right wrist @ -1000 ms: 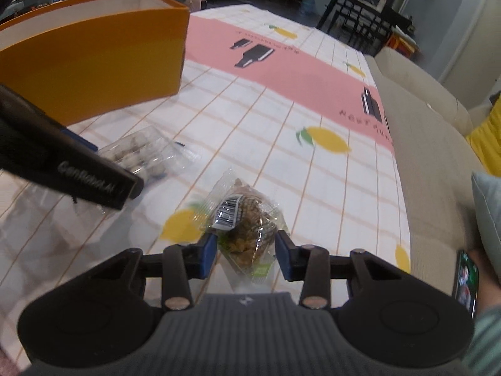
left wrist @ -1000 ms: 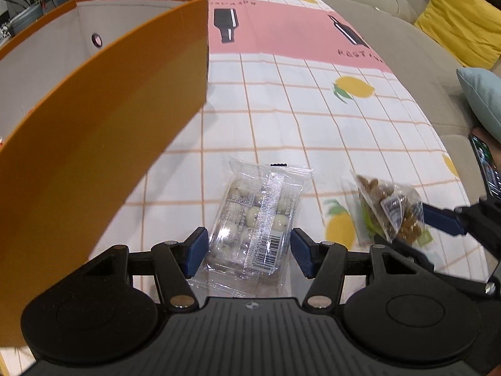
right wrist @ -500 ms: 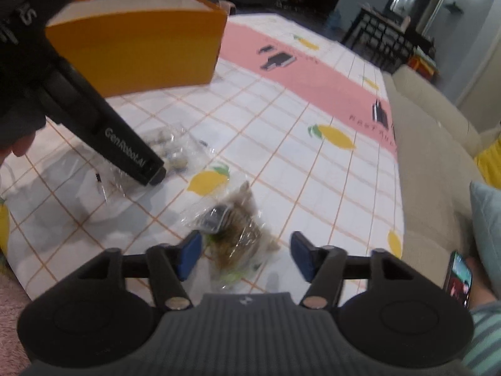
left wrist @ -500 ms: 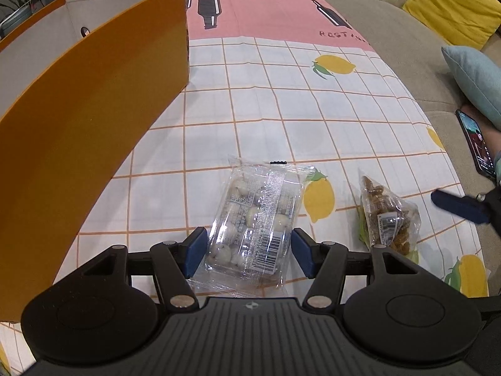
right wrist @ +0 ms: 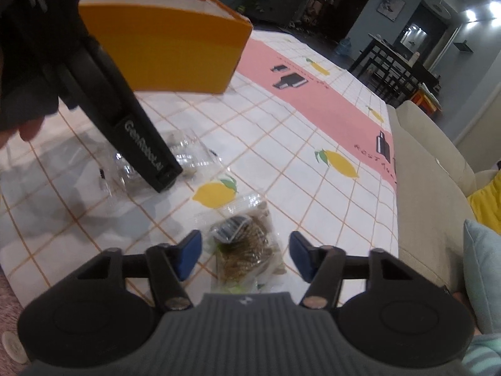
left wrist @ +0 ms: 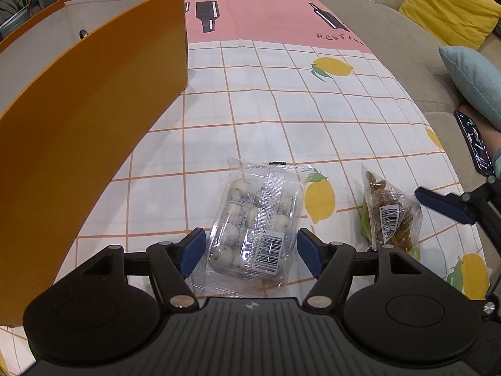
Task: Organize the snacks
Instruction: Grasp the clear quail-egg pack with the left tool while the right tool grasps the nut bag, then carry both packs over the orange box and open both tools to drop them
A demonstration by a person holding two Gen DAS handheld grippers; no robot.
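Counting two snack packs (one box)

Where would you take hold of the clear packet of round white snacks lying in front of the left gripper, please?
Grip the clear packet across its short width, on the firm tray part rather than the loose film edges. Come from above: it lies flat on the tablecloth, long axis pointing away, and the left gripper, whose jaws have just been opening, already straddles it without pressing.

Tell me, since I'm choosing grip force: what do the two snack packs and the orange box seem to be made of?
Pack of pale round snacks: thin clear glossy plastic film, crinkled with glare, apparently over a moulded tray. Brown snack bag: the same kind of clear, wrinkled film. Orange box: probably matte cardboard, with a white inside and thin stiff walls.
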